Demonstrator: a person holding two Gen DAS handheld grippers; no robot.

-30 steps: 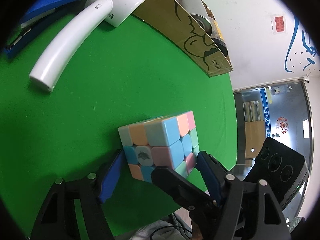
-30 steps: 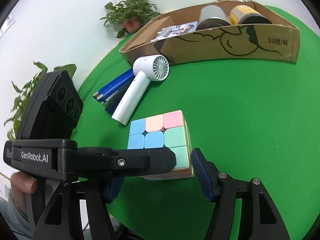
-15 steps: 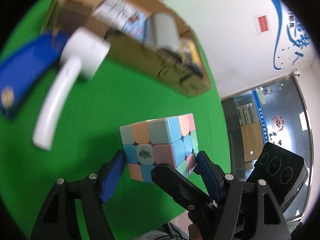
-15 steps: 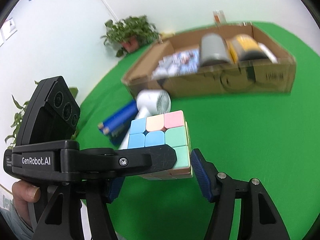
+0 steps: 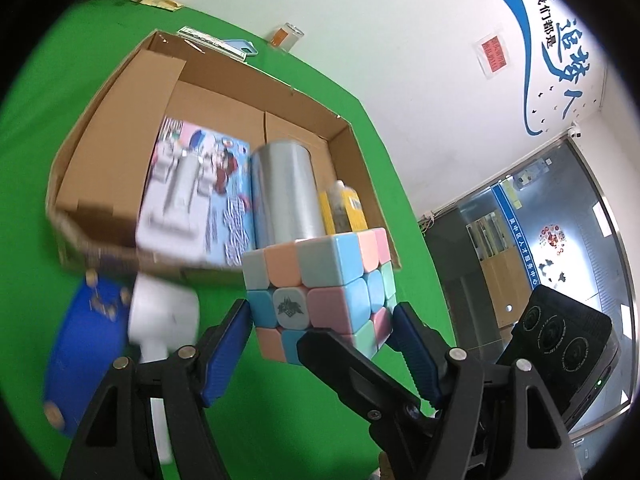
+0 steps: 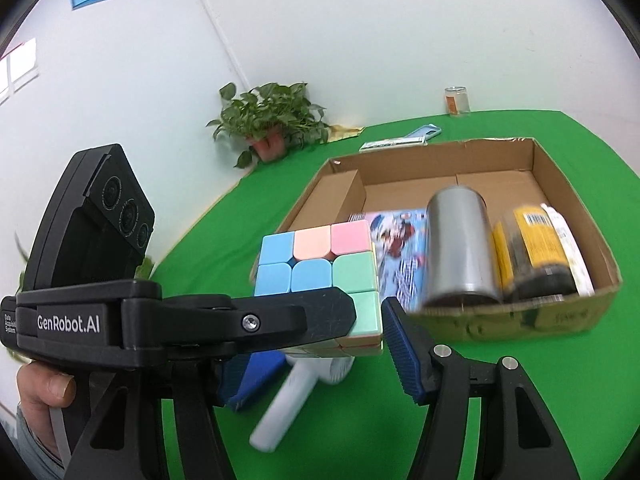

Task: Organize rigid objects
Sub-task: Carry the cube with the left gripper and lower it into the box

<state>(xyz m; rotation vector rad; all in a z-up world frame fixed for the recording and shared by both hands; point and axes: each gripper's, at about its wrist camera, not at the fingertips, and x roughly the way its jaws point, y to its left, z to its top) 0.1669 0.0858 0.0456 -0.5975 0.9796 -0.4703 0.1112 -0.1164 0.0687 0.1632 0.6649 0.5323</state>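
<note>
A pastel puzzle cube (image 5: 320, 292) is held in the air between both grippers, above the green table. My left gripper (image 5: 324, 344) is shut on the puzzle cube, its blue pads against two opposite sides. My right gripper (image 6: 308, 344) is shut on the same puzzle cube (image 6: 320, 268) from the crossing direction; the left gripper's finger crosses in front of it. An open cardboard box (image 5: 84, 136) lies just beyond the cube. It also shows in the right wrist view (image 6: 560, 320).
The box holds a picture book (image 5: 216, 184), a steel can (image 5: 288, 192) and a yellow container (image 6: 532, 244). A white handheld fan (image 6: 288, 404) and a blue stapler (image 5: 76, 344) lie on the table below the cube. A glass jar (image 6: 456, 100) and potted plant (image 6: 272, 120) stand at the back.
Both grippers have lifted the cube off the table and carried it toward the box. The box now appears from above, with its contents in view.
</note>
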